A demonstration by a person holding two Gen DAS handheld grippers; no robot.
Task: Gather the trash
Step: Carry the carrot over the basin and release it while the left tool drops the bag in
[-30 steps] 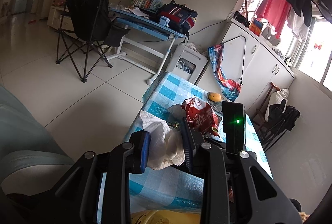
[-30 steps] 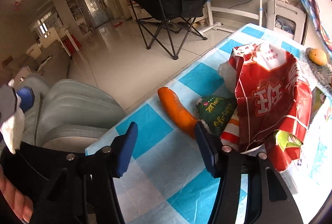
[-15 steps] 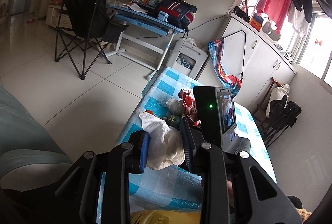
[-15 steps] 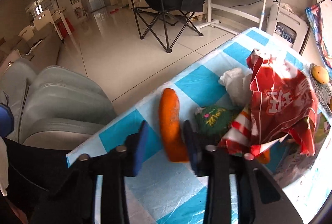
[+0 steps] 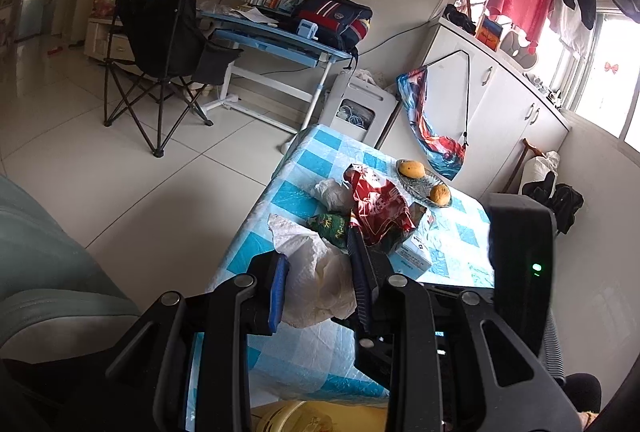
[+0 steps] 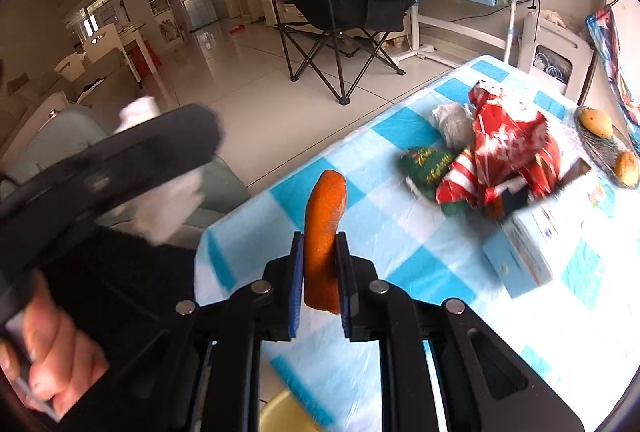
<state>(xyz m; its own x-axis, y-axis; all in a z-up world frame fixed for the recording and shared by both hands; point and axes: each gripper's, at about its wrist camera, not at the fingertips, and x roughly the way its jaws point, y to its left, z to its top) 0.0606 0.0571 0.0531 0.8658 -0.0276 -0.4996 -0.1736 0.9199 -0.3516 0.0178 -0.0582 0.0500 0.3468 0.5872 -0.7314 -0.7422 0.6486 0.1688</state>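
My left gripper (image 5: 320, 264) is shut on a crumpled white plastic bag (image 5: 312, 272) above the near end of the blue checked table (image 5: 304, 152). My right gripper (image 6: 320, 252) is shut on an orange carrot (image 6: 322, 216) and holds it lifted off the table (image 6: 400, 128). On the table lie a red snack bag (image 6: 508, 148), a green wrapper (image 6: 428, 162) and a white wad (image 6: 452, 120). They also show in the left wrist view: the red bag (image 5: 380, 206), the green wrapper (image 5: 332, 226) and the wad (image 5: 332, 190).
A glass dish with two mangoes (image 5: 424, 180) and a white box (image 5: 412, 256) sit further along the table. A yellow bin rim (image 6: 280, 412) shows below the table's near edge. A sofa (image 5: 40, 252) stands at left, a folding chair (image 5: 160, 44) beyond.
My right gripper has closed on the carrot and lifted it off the table, pulling back toward the near edge. My left gripper still holds the white bag, nearly still.
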